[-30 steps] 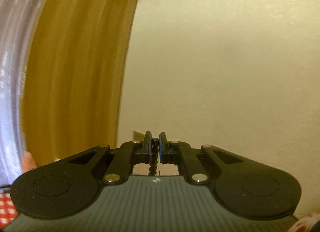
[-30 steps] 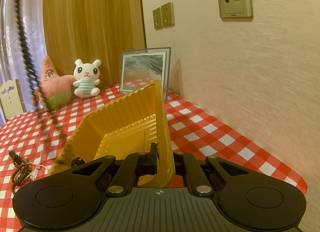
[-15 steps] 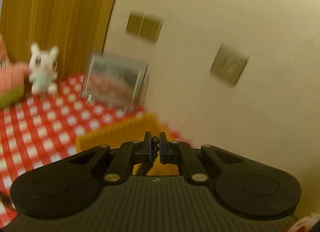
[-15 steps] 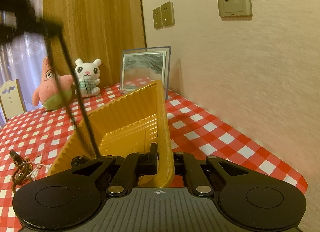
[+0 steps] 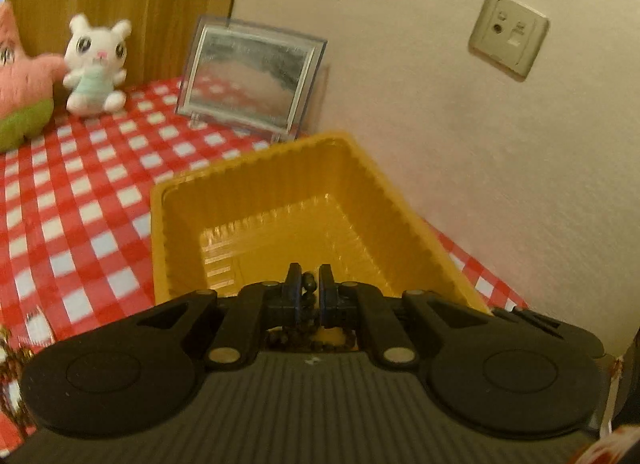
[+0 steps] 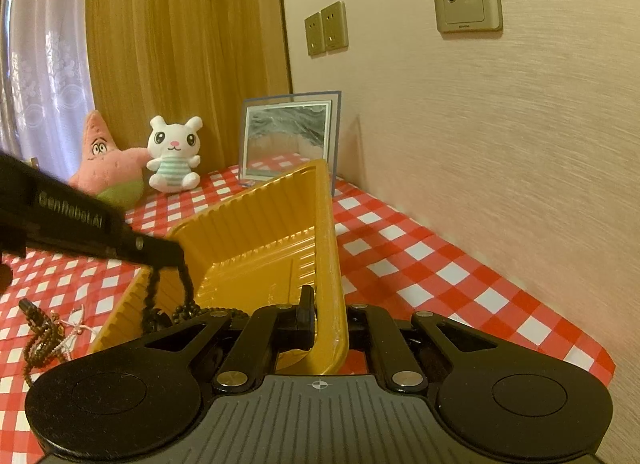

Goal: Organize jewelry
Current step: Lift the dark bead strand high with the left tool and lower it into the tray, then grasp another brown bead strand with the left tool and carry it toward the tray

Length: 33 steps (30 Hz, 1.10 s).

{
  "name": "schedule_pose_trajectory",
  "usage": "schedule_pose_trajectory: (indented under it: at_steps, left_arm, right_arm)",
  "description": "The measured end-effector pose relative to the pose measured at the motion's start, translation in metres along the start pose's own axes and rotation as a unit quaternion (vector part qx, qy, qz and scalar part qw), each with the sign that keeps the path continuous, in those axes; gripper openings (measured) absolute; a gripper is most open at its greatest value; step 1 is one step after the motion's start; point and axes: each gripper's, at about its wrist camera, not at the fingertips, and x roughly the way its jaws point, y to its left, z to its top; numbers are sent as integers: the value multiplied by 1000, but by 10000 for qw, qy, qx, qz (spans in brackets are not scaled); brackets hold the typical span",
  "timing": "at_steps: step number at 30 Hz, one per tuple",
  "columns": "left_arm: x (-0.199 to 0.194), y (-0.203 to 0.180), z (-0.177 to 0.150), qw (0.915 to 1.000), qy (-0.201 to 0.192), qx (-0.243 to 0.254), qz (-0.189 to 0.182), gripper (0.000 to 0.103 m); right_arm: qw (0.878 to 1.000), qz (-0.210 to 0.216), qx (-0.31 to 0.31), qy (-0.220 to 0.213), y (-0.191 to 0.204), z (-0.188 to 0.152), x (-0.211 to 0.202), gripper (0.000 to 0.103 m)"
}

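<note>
A yellow ribbed tray point(image 5: 256, 168) stands tilted on the checked cloth, its right wall lifted. My right gripper point(image 6: 326, 316) is shut on that wall of the tray point(image 6: 260, 224). My left gripper point(image 5: 308, 284) hangs over the tray's near end, seen from the side in the right wrist view point(image 6: 168, 258). Its jaws are opening slightly, with a black bead necklace point(image 5: 307, 296) still between the pads. The necklace point(image 6: 150, 296) dangles from the tips, its lower end coiled on the tray floor. A brown bead strand point(image 6: 40, 340) lies on the cloth to the tray's left.
A pink star plush point(image 6: 104, 168), a white rabbit plush point(image 6: 174, 156) and a framed picture point(image 6: 288, 136) stand at the table's back. The wall with sockets point(image 6: 326, 28) runs along the right. The table edge point(image 6: 592, 360) is near on the right.
My left gripper has come down from high against the wall and tipped downward over the tray, lowering the black necklace into it. The right gripper and tray have not moved.
</note>
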Motion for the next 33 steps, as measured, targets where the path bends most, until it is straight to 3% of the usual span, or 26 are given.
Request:
schedule_pose_trajectory:
  at_steps: [2,3,10,16,24,33]
  left_arm:
    - [0,0,0,10000,59,55,58,35]
    - [0,0,-1,9998,96,83,135,38]
    - [-15,5,-23,9996,56,4,266,39]
    - [-49,14,-48,9967,-180,-484,625,39]
    - [-96,36,-100,9818,-213,-586,1795,39]
    - [-106,59,-134,9699,-26,-725,2324,39]
  right_arm:
    - [10000,1,6,5,-1,1,1,6]
    - [10000,4,9,7,-1,1,1,6]
    - [10000,-4,24,12,-1,0,1,6]
    - [10000,6,35,16,-2,0,1,6]
    - [10000,-31,10,-11,-2,-1,1,6]
    - [9998,-213,-14,-31,-5,-3,-3,5]
